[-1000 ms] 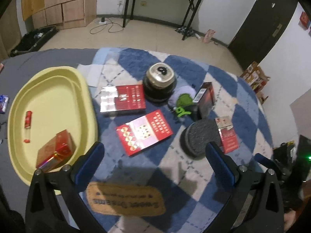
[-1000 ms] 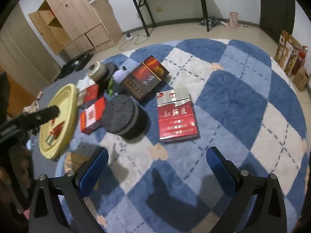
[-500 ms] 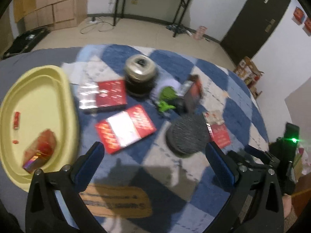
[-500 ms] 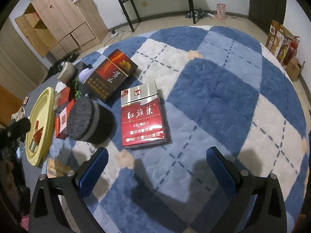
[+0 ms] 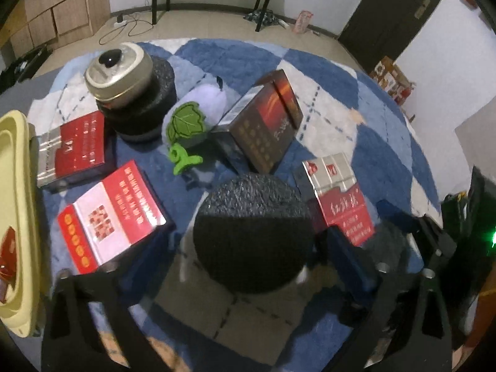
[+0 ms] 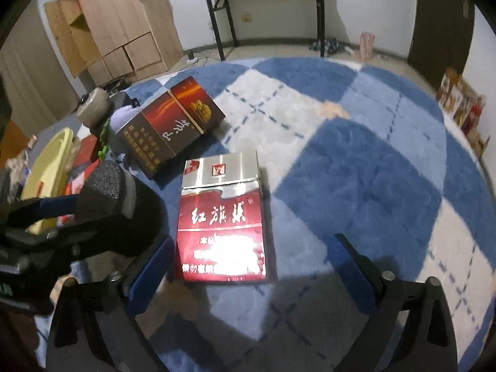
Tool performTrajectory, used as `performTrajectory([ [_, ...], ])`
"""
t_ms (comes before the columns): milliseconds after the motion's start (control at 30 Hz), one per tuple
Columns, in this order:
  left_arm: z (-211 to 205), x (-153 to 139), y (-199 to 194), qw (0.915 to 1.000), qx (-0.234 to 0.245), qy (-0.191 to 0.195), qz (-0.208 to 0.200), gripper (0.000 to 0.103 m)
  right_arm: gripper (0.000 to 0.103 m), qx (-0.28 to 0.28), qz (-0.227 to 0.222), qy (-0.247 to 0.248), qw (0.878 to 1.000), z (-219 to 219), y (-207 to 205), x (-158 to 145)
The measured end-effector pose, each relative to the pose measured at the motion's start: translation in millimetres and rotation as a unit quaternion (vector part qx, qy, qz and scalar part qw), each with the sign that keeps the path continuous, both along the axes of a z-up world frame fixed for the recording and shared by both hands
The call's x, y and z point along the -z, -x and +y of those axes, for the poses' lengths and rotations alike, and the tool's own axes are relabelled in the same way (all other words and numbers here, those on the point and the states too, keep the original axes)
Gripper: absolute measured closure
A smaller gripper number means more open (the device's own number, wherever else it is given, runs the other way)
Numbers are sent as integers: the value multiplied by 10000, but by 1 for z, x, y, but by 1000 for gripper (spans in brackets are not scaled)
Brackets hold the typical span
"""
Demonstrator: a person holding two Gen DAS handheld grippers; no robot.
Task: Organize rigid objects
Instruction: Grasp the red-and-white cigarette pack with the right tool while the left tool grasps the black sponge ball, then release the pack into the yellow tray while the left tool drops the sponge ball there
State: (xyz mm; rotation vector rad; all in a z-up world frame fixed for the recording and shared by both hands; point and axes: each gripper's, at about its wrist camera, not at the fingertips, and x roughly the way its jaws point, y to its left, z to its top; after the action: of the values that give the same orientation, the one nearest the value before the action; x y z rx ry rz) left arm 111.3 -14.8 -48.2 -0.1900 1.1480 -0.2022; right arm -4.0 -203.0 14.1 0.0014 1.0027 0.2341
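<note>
A red and silver cigarette carton [image 6: 221,223] is seen flat on the blue and white rug [image 6: 356,167], at lower centre of the right wrist view. Its long axis runs up the frame, silver lid end toward the top. The right gripper [image 6: 248,266] is pitched steeply downward over the carton's near end; its jaws have just been closing but are still parted, with the carton's lower end between the blue pads, the left pad just beside its edge and the right pad clear of it.

In the left wrist view, a black round foam-like block [image 5: 252,232] stands at lower centre, flat top facing the camera. The left gripper [image 5: 245,266] is angled down around it; its jaws have just been closing, the block lying between them. Whether the pads press on it cannot be told, as they are dark and blurred.

A dark brown carton [image 5: 263,124] lies tilted above the block, its long axis running diagonally toward upper right. A yellow tray [image 5: 15,217] is cut by the left edge.
</note>
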Motion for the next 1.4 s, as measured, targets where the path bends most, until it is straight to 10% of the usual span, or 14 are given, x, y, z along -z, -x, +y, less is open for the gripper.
performTrajectory([
  [167, -2, 1, 6, 9999, 132, -28, -51, 32, 48, -393, -147, 594, 9974, 23, 4, 10],
  [467, 94, -102, 32, 9960, -382, 217, -776, 32, 48, -294, -781, 151, 9964, 13, 22, -44],
  [633, 204, -136, 39, 9905, -899, -391, -966, 32, 48, -1338, -1005, -89, 9859, 95, 48, -90],
  [933, 341, -68, 53, 9800, -1942, -340, -250, 32, 48, -2858, 33, -298, 9578, 284, 21, -66],
  [1400, 368, -3, 15, 9835, -1800, -97, 165, 31, 47, -3084, 283, 824, 9473, 404, -30, 17],
])
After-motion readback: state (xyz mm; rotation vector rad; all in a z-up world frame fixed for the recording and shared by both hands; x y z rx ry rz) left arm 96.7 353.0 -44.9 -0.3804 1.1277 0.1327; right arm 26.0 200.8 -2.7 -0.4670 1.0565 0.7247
